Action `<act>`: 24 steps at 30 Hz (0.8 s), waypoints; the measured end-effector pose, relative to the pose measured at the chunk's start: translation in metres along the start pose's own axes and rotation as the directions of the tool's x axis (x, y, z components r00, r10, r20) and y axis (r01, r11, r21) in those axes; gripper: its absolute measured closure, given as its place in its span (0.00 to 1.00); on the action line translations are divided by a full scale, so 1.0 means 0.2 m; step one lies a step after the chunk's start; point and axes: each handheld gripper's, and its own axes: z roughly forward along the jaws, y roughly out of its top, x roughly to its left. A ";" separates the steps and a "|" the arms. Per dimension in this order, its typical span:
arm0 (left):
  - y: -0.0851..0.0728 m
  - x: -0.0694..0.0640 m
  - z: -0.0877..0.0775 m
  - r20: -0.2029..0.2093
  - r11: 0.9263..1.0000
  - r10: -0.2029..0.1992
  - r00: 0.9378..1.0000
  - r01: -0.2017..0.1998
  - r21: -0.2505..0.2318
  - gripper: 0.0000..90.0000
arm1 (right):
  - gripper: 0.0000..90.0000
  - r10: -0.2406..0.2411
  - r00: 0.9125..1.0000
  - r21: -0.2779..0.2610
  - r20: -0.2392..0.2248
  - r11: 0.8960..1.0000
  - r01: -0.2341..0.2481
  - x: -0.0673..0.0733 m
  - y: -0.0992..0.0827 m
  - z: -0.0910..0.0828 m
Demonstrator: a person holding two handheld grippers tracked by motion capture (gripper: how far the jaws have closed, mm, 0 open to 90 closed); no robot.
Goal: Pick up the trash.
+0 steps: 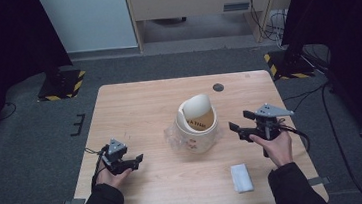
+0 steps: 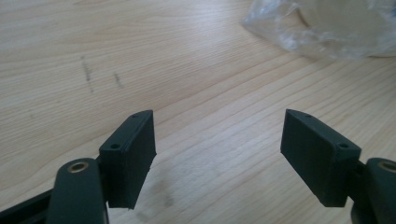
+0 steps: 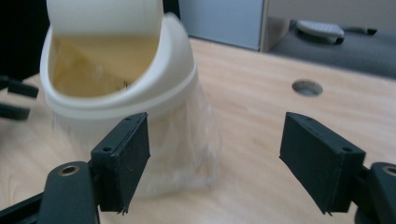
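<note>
On the left of the table (image 1: 134, 101), the left gripper (image 1: 135, 160) was held low over bare wood in the person's left hand (image 1: 112, 177). Its jaws stood apart with nothing between them, pointing across the table toward the bin. In the left gripper view, a crumpled edge of clear plastic liner (image 2: 322, 32) lay ahead to the upper right, well apart from the jaws.

At mid-table stood the cream bin (image 1: 197, 125), upright, its swing lid (image 1: 197, 105) tipped open, the liner bunched around its base.

Right of the bin, the right gripper (image 1: 237, 125) was held in the right hand (image 1: 276, 148), near the bin but not touching. Its jaws were wide apart and empty; in the right gripper view the bin (image 3: 121, 93) sat just ahead, to the left.

A folded white cloth (image 1: 241, 177) lay near the front edge, by the right forearm.
</note>
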 end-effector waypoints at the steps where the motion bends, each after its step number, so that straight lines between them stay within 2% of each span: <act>1: 0.00 -0.01 0.00 0.008 1.000 0.003 1.000 -0.003 -0.006 0.29 | 0.28 -0.001 1.000 0.009 -0.002 1.000 0.001 0.00 -0.02 -0.01; 3: 0.00 -0.02 0.00 0.012 1.000 0.005 1.000 -0.005 -0.006 0.29 | 0.29 0.008 1.000 0.036 -0.012 0.999 -0.007 0.00 -0.08 -0.04; 4: 0.00 -0.02 0.00 0.014 1.000 0.006 1.000 -0.006 -0.005 0.29 | 0.29 0.008 1.000 0.036 -0.012 0.999 -0.007 0.00 -0.08 -0.04; 5: 0.00 -0.03 0.00 0.015 1.000 0.008 1.000 -0.008 -0.004 0.29 | 0.33 0.006 1.000 0.067 -0.018 0.998 -0.005 -0.01 -0.12 -0.05; 7: 0.00 -0.03 0.00 0.018 1.000 0.007 1.000 -0.007 0.002 0.29 | 0.34 -0.005 1.000 0.111 -0.024 0.994 0.008 -0.01 -0.16 -0.07; 8: 0.00 -0.03 0.00 0.018 1.000 0.007 1.000 -0.007 0.002 0.29 | 0.34 -0.005 1.000 0.111 -0.024 0.994 0.008 -0.01 -0.16 -0.07; 9: 0.00 -0.03 0.00 0.017 1.000 0.005 1.000 -0.005 -0.003 0.29 | 0.35 -0.011 0.999 0.163 -0.031 0.987 0.016 -0.02 -0.19 -0.09; 12: 0.00 -0.03 -0.01 0.021 1.000 0.003 1.000 -0.003 -0.009 0.30 | 0.36 -0.006 0.999 0.175 -0.037 0.985 0.012 -0.02 -0.23 -0.10; 14: 0.01 -0.03 -0.01 0.024 1.000 0.003 1.000 -0.003 -0.010 0.30 | 0.37 0.002 0.999 0.206 -0.034 0.979 0.005 -0.03 -0.27 -0.12; 16: 0.01 -0.04 -0.01 0.025 1.000 0.006 1.000 -0.006 -0.011 0.29 | 0.37 -0.003 0.999 0.215 -0.033 0.977 0.010 -0.03 -0.28 -0.12; 17: 0.01 -0.04 -0.01 0.025 1.000 0.010 1.000 -0.010 -0.012 0.29 | 0.38 -0.009 0.999 0.222 -0.040 0.975 0.017 -0.03 -0.29 -0.12; 18: 0.01 -0.04 -0.01 0.023 1.000 0.010 1.000 -0.010 -0.014 0.29 | 0.40 0.012 0.998 0.226 -0.061 0.974 0.002 -0.04 -0.32 -0.13; 20: 0.01 -0.04 -0.01 0.021 1.000 0.010 1.000 -0.009 -0.014 0.29 | 0.40 0.019 0.998 0.236 -0.067 0.972 -0.003 -0.04 -0.34 -0.14; 21: 0.01 -0.04 -0.01 0.021 1.000 0.009 1.000 -0.009 -0.014 0.28 | 0.42 0.029 0.997 0.268 -0.077 0.963 -0.007 -0.04 -0.38 -0.15; 24: 0.01 -0.04 0.00 0.021 1.000 0.006 1.000 -0.006 -0.007 0.28 | 0.44 0.035 0.996 0.289 -0.083 0.957 -0.009 -0.03 -0.40 -0.16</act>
